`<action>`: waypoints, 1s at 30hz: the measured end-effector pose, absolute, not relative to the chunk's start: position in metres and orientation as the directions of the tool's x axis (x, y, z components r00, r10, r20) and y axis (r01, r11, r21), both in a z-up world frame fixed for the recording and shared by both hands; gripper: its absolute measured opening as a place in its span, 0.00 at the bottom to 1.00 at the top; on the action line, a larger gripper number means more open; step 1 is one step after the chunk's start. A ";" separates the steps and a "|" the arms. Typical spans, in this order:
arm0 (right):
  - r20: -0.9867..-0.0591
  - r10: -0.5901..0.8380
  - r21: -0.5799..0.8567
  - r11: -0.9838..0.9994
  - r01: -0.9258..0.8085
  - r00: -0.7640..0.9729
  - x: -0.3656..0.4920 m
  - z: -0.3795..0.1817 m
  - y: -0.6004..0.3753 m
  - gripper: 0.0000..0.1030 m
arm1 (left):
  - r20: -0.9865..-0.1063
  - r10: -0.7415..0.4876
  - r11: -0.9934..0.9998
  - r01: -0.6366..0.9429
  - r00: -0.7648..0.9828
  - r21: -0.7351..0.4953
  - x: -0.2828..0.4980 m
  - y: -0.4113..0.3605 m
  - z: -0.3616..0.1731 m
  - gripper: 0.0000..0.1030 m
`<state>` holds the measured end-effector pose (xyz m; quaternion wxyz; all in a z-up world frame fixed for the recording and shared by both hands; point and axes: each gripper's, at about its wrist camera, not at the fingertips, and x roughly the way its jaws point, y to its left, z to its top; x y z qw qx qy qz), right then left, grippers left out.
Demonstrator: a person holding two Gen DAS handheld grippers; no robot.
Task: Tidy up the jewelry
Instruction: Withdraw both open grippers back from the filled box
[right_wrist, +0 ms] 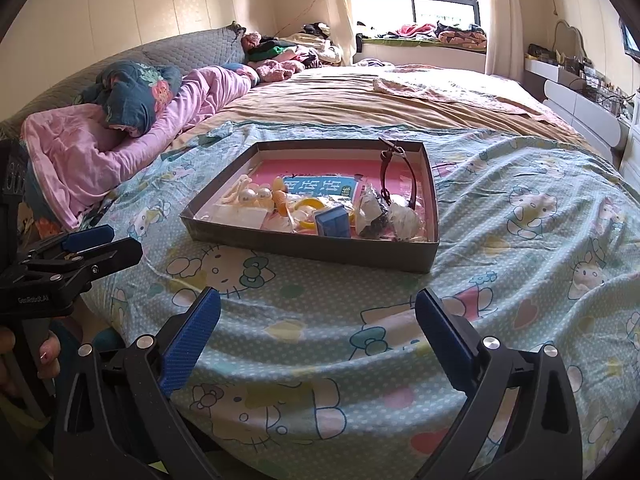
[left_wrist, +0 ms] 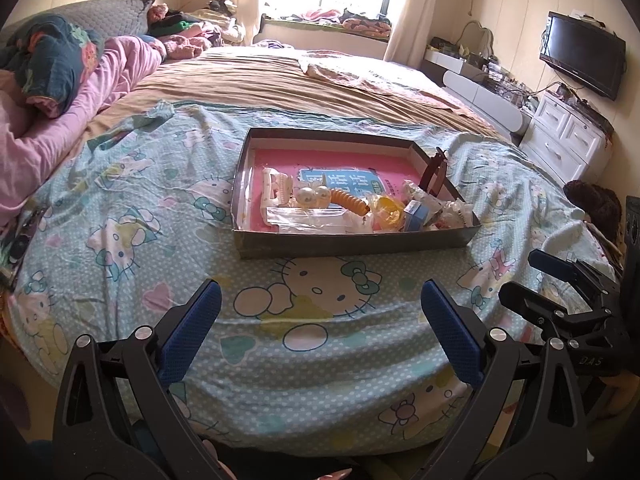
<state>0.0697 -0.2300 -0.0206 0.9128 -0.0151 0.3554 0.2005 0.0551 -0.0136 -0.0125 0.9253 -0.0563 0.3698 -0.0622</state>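
A shallow grey cardboard box [left_wrist: 352, 242] [right_wrist: 304, 246] with a pink floor lies on the bed. In it are a white hair claw [left_wrist: 276, 190], pearl balls [left_wrist: 314, 196] [right_wrist: 256, 194], an orange spiral tie [left_wrist: 352, 202] [right_wrist: 282, 200], a yellow ring [left_wrist: 386, 206] [right_wrist: 310, 202], a small blue box [left_wrist: 416, 216] [right_wrist: 334, 220], a brown headband [left_wrist: 434, 172] [right_wrist: 400, 176] and clear plastic bags [right_wrist: 400, 212]. My left gripper [left_wrist: 320, 292] [right_wrist: 108, 244] hangs open, short of the box's near wall. The right gripper [right_wrist: 318, 298] [left_wrist: 532, 278] is open too, and holds nothing.
The box rests on a teal cartoon-cat sheet [left_wrist: 160, 248] over a tan bedspread [left_wrist: 280, 84]. Pink bedding and pillows [left_wrist: 80, 92] pile up at the left. White drawers [left_wrist: 568, 136] and a wall television [left_wrist: 582, 54] stand to the right. A hand [right_wrist: 24, 356] grips the left tool.
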 end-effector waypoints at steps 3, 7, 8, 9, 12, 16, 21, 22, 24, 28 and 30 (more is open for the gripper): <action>-0.655 0.355 0.113 0.919 -0.377 0.668 0.069 -0.020 -0.230 0.94 | -0.677 -0.155 0.986 0.072 0.719 -0.149 0.055 -0.013 -0.012 0.91; -0.653 0.355 0.114 0.919 -0.376 0.669 0.069 -0.020 -0.230 0.94 | -0.675 -0.154 0.987 0.074 0.721 -0.146 0.054 -0.013 -0.011 0.91; -0.654 0.354 0.113 0.920 -0.376 0.668 0.069 -0.019 -0.229 0.94 | -0.676 -0.154 0.987 0.074 0.721 -0.145 0.054 -0.013 -0.011 0.91; -0.654 0.353 0.113 0.920 -0.375 0.669 0.068 -0.019 -0.229 0.94 | -0.675 -0.152 0.987 0.073 0.722 -0.145 0.053 -0.013 -0.011 0.91; -0.653 0.354 0.113 0.920 -0.376 0.669 0.069 -0.019 -0.229 0.94 | -0.675 -0.155 0.987 0.077 0.721 -0.144 0.053 -0.013 -0.010 0.91; -0.653 0.355 0.114 0.919 -0.377 0.669 0.068 -0.019 -0.229 0.94 | -0.676 -0.152 0.987 0.076 0.721 -0.141 0.053 -0.013 -0.009 0.91; -0.653 0.355 0.114 0.919 -0.376 0.669 0.069 -0.019 -0.229 0.94 | -0.675 -0.149 0.988 0.076 0.723 -0.137 0.054 -0.013 -0.009 0.91; -0.653 0.355 0.115 0.920 -0.376 0.669 0.069 -0.019 -0.229 0.94 | -0.676 -0.147 0.988 0.076 0.722 -0.134 0.054 -0.013 -0.008 0.91; -0.654 0.355 0.115 0.919 -0.377 0.668 0.069 -0.019 -0.229 0.94 | -0.675 -0.148 0.988 0.079 0.723 -0.133 0.054 -0.013 -0.008 0.91; -0.655 0.357 0.116 0.919 -0.377 0.666 0.069 -0.018 -0.228 0.94 | -0.676 -0.149 0.988 0.082 0.722 -0.130 0.054 -0.013 -0.008 0.91; -0.654 0.356 0.116 0.919 -0.377 0.668 0.069 -0.018 -0.228 0.94 | -0.676 -0.146 0.989 0.081 0.722 -0.128 0.053 -0.013 -0.008 0.91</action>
